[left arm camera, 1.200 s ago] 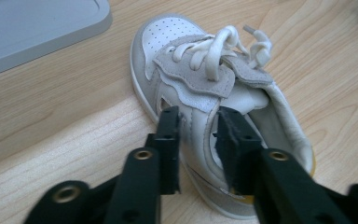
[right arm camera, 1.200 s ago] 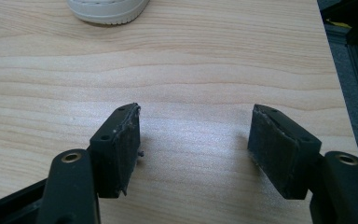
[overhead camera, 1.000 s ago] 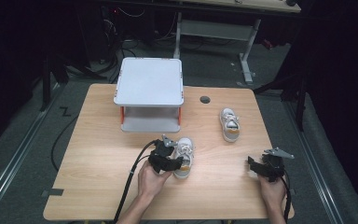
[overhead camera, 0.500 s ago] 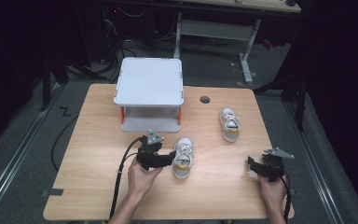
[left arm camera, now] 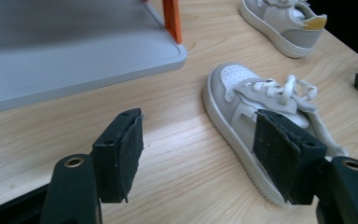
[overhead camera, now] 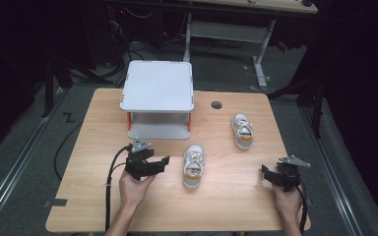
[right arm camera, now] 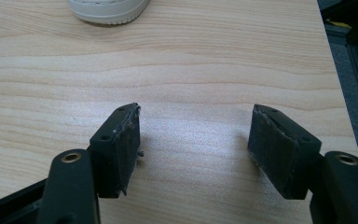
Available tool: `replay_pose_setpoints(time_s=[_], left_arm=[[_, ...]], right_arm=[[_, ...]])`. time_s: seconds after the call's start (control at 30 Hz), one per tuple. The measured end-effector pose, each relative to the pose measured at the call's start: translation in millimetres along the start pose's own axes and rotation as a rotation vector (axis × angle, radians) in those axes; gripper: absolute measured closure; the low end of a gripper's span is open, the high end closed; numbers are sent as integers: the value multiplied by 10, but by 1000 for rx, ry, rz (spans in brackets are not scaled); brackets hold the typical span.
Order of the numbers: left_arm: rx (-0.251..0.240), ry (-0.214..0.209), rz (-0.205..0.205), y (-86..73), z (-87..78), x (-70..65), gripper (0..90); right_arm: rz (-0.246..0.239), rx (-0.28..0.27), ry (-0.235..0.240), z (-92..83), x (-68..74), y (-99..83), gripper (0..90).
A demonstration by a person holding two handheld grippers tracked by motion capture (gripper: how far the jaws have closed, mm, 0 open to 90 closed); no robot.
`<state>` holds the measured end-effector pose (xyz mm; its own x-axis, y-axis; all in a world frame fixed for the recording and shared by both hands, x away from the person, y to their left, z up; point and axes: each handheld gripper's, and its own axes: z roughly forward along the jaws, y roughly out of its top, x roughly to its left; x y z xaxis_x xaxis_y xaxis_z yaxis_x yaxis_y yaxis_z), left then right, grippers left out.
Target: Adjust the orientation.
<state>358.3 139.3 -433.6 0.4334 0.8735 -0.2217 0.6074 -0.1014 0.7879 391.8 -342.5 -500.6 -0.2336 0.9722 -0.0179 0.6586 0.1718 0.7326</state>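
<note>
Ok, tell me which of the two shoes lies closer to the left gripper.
The shoe at the table's middle, just right of the left gripper. The other shoe sits farther back and to the right, beside the table's round hole.

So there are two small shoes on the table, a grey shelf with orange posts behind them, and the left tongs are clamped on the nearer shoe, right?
Not quite. The left tongs are open, clear of the nearer shoe; the left gripper view shows only bare table between the pads. Their jaws have just been opening. Two shoes and the grey shelf are correct.
</note>
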Motion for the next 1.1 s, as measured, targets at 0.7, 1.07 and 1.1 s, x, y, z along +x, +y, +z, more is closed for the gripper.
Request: replay_pose_setpoints(time_s=[0.7, 1.07, 1.1], left_arm=[[-21, 85, -119, -279, -167, 481, 321], [-2, 127, -155, -417, -118, 623, 323], [2, 131, -153, -428, -108, 635, 324]], right_arm=[[0, 0, 0, 0, 1, 0, 342], [-1, -1, 0, 1, 1, 0, 343], [1, 0, 0, 0, 2, 0, 342]])
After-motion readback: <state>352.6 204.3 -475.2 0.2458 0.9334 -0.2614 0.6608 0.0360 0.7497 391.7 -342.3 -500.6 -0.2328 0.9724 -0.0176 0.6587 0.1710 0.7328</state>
